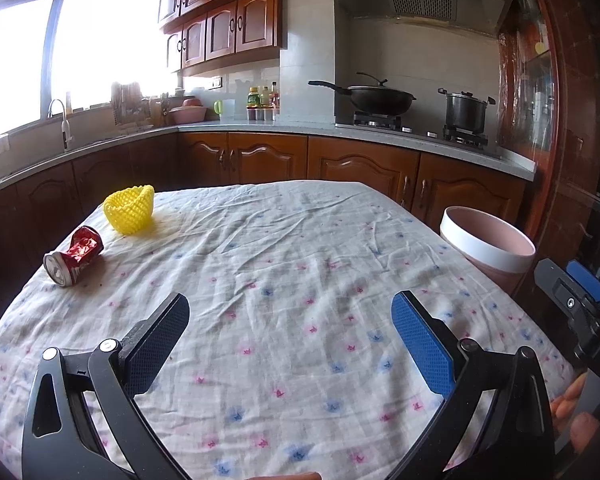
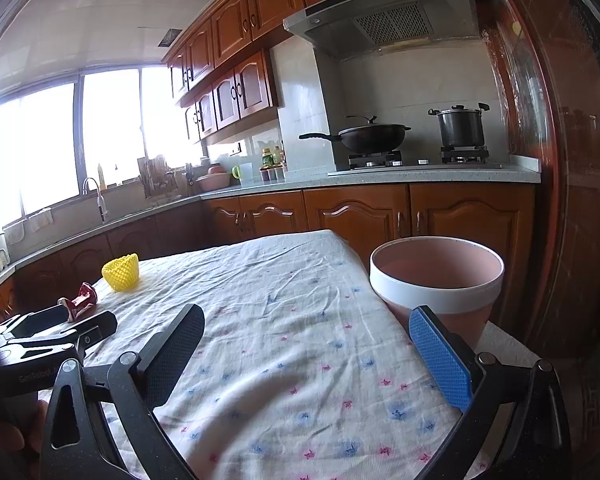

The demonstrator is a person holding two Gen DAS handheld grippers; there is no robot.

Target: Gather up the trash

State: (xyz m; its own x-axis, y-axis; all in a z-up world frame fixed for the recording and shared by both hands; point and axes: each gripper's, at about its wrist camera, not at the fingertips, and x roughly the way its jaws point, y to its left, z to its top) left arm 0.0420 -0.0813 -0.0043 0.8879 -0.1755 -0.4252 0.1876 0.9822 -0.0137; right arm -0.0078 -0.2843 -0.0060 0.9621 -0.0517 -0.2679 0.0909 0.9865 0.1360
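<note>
A crushed red can [image 1: 74,256] lies on its side at the table's [image 1: 300,280] far left, beside yellow foam netting [image 1: 130,210]. The pink bin [image 1: 488,246] stands off the right edge. Both left gripper [image 1: 290,320] and right gripper [image 2: 306,338] hover wide open, empty. Best approach: left fingers straddle the can's dented middle.

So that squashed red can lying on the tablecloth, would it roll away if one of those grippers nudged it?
Probably not far. The crushed can lies on its side, but its dented middle should stop a clean roll; it would more likely wobble or pivot. The wrinkled tablecloth should slow it too. It looks empty, so likely light and easily skidded by a push.
</note>
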